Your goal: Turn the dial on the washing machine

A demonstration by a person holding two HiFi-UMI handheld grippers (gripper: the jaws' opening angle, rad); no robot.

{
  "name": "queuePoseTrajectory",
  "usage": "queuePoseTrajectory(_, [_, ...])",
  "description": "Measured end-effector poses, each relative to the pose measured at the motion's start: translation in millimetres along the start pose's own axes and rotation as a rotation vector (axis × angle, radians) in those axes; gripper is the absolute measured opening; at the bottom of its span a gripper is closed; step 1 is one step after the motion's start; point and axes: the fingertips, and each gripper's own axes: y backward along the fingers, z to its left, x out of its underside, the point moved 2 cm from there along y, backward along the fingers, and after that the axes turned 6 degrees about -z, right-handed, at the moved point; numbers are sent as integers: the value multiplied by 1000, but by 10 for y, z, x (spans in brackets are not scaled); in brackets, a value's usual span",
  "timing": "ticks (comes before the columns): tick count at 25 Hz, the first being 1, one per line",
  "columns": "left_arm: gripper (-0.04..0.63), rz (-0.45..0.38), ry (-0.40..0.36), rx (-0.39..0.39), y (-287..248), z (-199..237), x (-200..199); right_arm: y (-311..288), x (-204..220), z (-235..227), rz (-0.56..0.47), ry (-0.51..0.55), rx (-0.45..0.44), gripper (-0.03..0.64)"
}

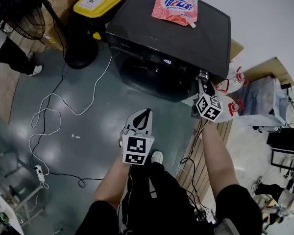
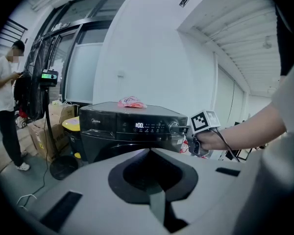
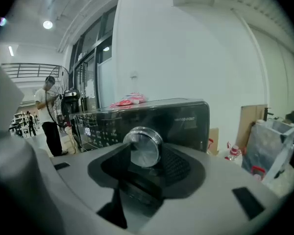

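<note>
A black front-loading washing machine [image 1: 171,28] stands ahead, its display [image 2: 138,126] lit. The silver dial [image 3: 143,147] sits at the right end of the control panel. My right gripper [image 1: 204,81] is shut on the dial, one jaw on each side of it, as the right gripper view shows close up. From the left gripper view the dial [image 2: 175,128] shows with the right gripper's fingers on it. My left gripper [image 1: 146,112] hangs in front of the machine's door, apart from it, its jaws shut together on nothing.
A pink detergent pouch [image 1: 175,5] lies on the machine's top. Left of the machine stand a yellow-lidded bin [image 1: 95,4] and a fan [image 1: 24,13]. White cable [image 1: 49,116] loops over the floor. Bottles [image 1: 235,77] stand to the right. A person [image 2: 5,106] stands far left.
</note>
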Motion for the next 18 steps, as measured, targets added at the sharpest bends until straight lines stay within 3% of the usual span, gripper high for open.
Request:
queuePoseTrajectory(7, [11, 1, -2, 1, 1, 12, 8, -6, 9, -6, -7, -36, 4, 202])
queuePoseTrajectory(14, [11, 2, -13, 5, -20, 4, -25, -21, 26, -48, -18, -353, -63, 204])
queuePoseTrajectory(18, [11, 6, -22, 2, -36, -6, -44, -23, 47, -78, -18, -374, -66, 204])
